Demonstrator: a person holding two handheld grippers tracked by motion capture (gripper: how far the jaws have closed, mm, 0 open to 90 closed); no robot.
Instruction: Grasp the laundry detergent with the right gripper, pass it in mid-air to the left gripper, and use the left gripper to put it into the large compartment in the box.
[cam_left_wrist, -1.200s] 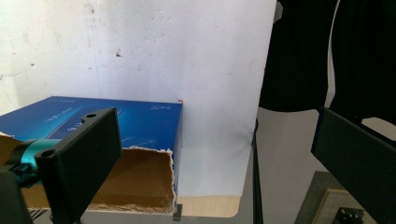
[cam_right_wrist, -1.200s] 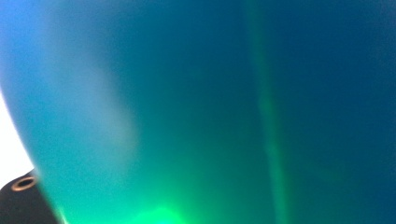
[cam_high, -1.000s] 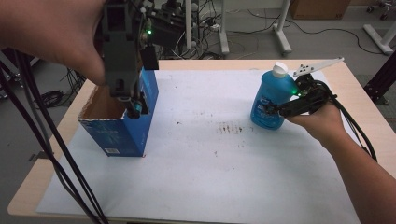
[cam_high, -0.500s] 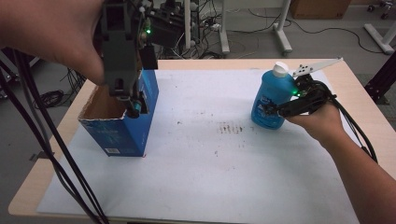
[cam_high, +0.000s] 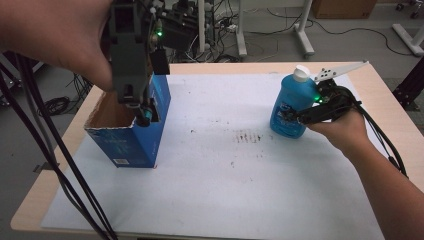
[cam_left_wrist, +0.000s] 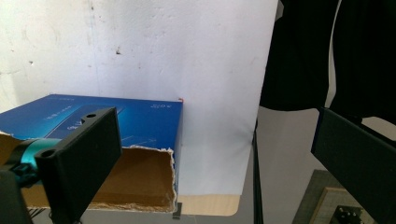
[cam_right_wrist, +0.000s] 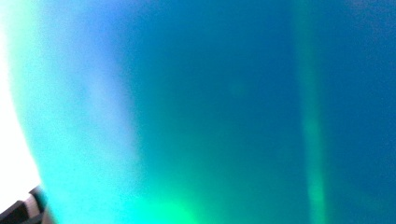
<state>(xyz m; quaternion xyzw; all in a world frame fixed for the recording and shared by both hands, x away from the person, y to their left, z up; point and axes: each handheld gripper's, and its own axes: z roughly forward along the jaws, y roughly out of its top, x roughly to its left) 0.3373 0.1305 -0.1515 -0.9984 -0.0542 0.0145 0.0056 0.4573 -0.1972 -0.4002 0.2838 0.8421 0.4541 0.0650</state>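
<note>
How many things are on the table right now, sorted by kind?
Open blue cardboard box: 1
Blue plastic bottle with white cap: 1
White paper sheet covering the tabletop: 1
Handheld black grippers: 2, left gripper over the box, right gripper at the bottle
Total: 5

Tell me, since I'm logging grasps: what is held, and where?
The right gripper, jaws just closing, is at the blue plastic bottle's lower body; a firm hold cannot be told.
</note>
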